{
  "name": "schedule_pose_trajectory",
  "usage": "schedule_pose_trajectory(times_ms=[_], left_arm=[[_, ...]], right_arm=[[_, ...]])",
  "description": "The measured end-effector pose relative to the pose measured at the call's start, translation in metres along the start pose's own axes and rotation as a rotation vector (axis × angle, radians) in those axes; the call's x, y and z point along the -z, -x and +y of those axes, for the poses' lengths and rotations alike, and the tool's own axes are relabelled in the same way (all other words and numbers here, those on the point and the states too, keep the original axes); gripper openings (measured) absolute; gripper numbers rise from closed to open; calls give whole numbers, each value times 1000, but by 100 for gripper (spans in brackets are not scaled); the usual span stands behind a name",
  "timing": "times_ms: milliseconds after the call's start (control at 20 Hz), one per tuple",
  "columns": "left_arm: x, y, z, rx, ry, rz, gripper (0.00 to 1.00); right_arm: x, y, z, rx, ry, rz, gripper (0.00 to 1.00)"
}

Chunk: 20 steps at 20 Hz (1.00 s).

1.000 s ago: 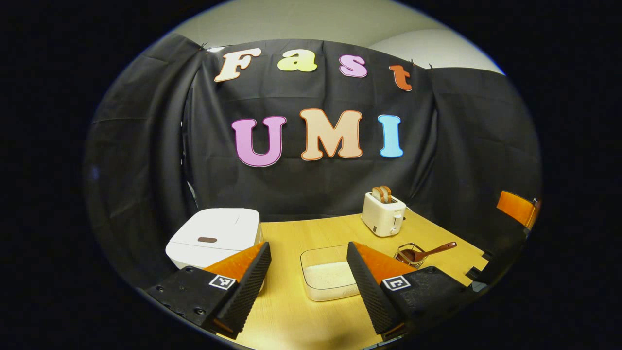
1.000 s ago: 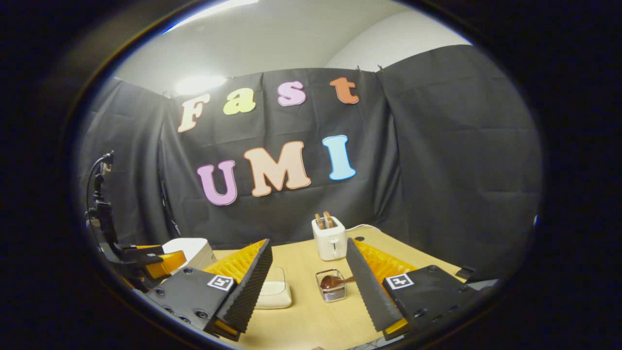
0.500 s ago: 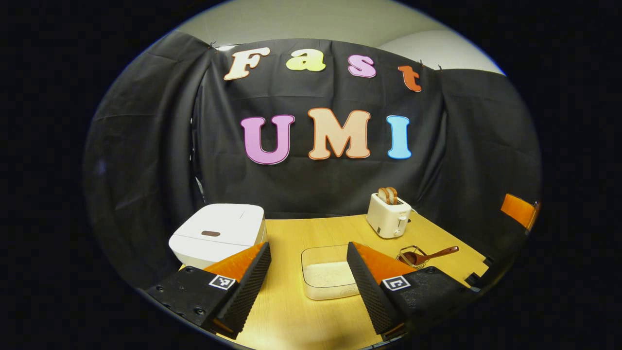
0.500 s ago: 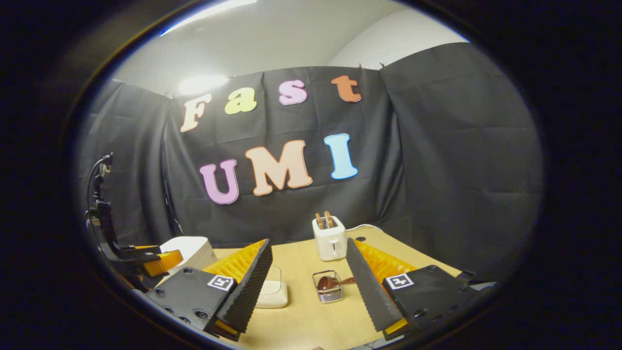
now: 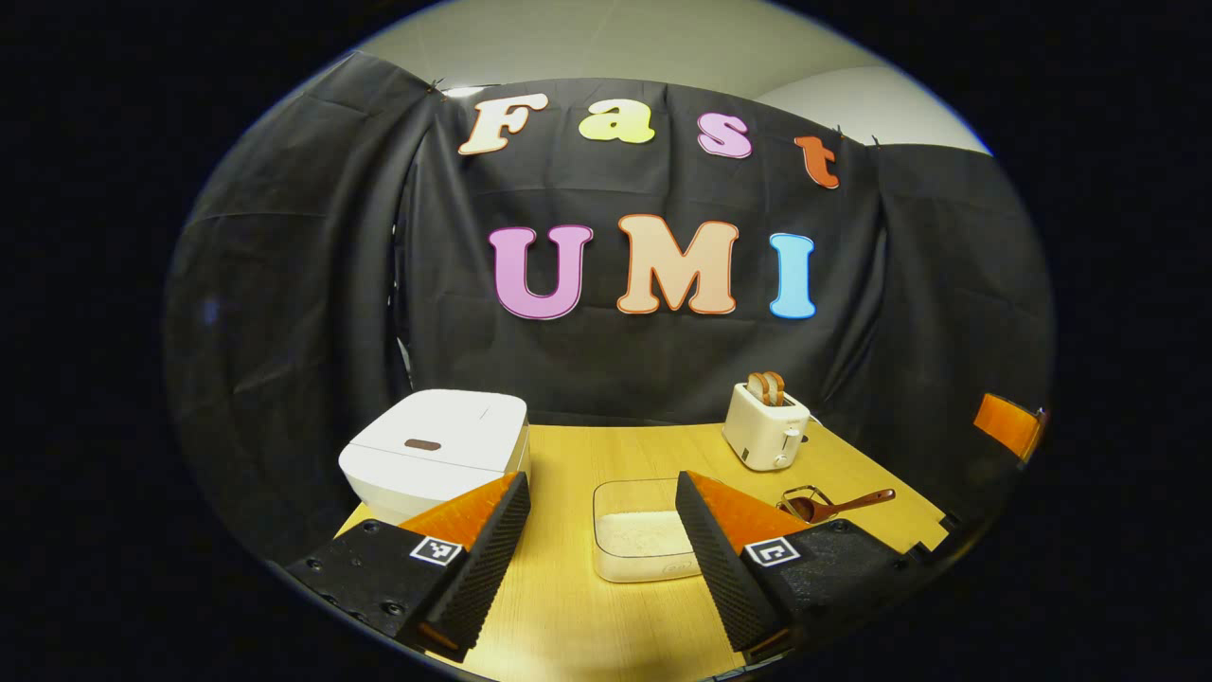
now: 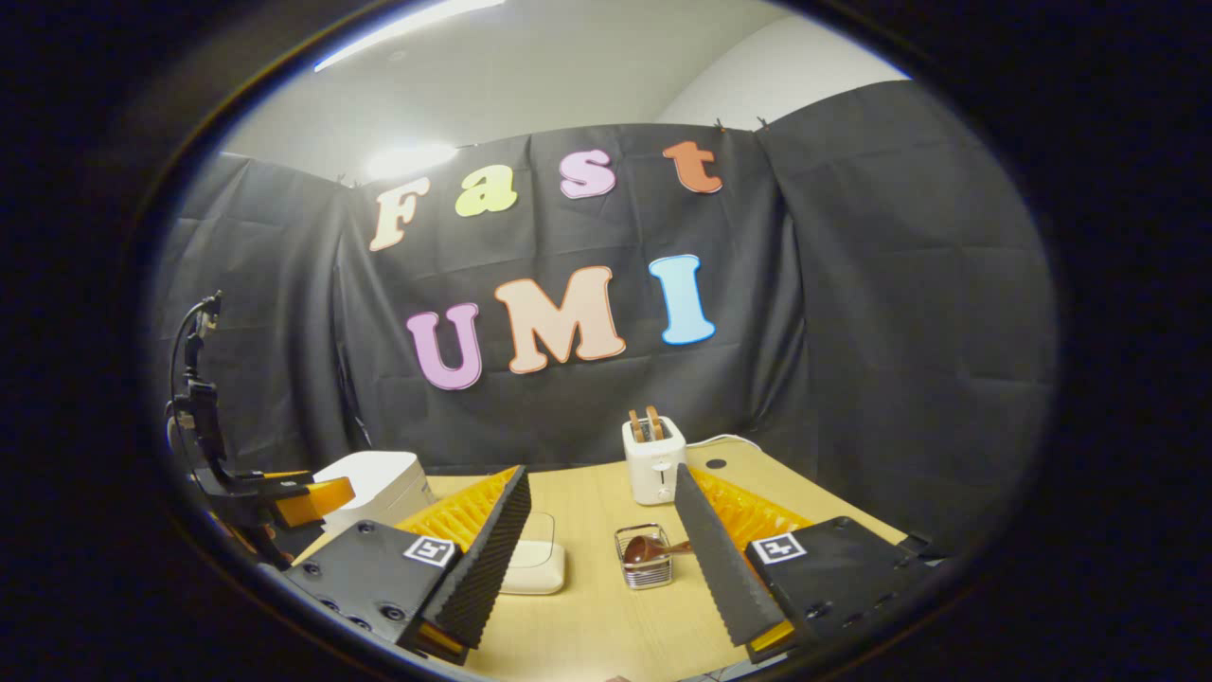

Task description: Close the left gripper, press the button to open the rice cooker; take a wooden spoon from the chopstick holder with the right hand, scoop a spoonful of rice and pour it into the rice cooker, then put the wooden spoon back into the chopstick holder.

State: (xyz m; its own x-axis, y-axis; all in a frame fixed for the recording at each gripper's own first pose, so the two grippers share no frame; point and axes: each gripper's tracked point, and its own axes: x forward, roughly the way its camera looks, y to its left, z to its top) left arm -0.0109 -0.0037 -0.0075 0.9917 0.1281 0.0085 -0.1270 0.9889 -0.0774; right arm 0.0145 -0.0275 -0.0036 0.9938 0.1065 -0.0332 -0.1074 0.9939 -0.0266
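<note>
Left gripper (image 5: pixel 603 559): fingers wide apart, holding nothing, raised above the near edge of the tabletop (image 5: pixel 568 616). Between its fingers, a clear tray of rice (image 5: pixel 636 542) sits mid-table.

Cooker (image 5: pixel 437 453): white, lid shut, at the far left corner; brown button (image 5: pixel 421 444) on the lid's front, untouched.

Holder (image 5: pixel 803 502): wire basket near the right edge, well apart from the cooker. Spoon (image 5: pixel 838 502) lies in it, bowl down in the basket, handle slanting out to the right.

Toaster (image 5: pixel 768 431): far right, two slices standing in the slots.

Right gripper (image 6: pixel 603 559): also spread wide and empty, above the near edge. In the right gripper view the holder (image 6: pixel 645 558) with the spoon (image 6: pixel 648 549) shows between its fingers, the toaster (image 6: pixel 653 462) behind; the left gripper (image 6: pixel 303 497) shows at the left, in front of the cooker (image 6: pixel 379 483).
</note>
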Motion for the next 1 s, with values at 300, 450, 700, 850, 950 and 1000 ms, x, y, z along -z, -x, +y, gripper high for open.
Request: schedule_pose_trajectory(times_ms=[300, 450, 700, 850, 950, 1000], left_arm=[[1, -1, 21, -9, 43, 3, 85], [0, -7, 37, -2, 48, 17, 72], [-5, -21, 71, 18, 50, 30, 45], [-3, -31, 94, 11, 52, 48, 7], [-3, -39, 109, -2, 53, 57, 4], [-4, -43, 116, -6, 55, 58, 0]], right_arm=[[2, -3, 15, -9, 19, 3, 98], [-1, -7, 31, -4, 11, -10, 97], [1, -21, 61, 7, 15, -6, 97], [4, -26, 76, 13, 16, -4, 97], [8, -29, 83, 20, 18, 5, 97], [9, -31, 86, 25, 19, 6, 97]])
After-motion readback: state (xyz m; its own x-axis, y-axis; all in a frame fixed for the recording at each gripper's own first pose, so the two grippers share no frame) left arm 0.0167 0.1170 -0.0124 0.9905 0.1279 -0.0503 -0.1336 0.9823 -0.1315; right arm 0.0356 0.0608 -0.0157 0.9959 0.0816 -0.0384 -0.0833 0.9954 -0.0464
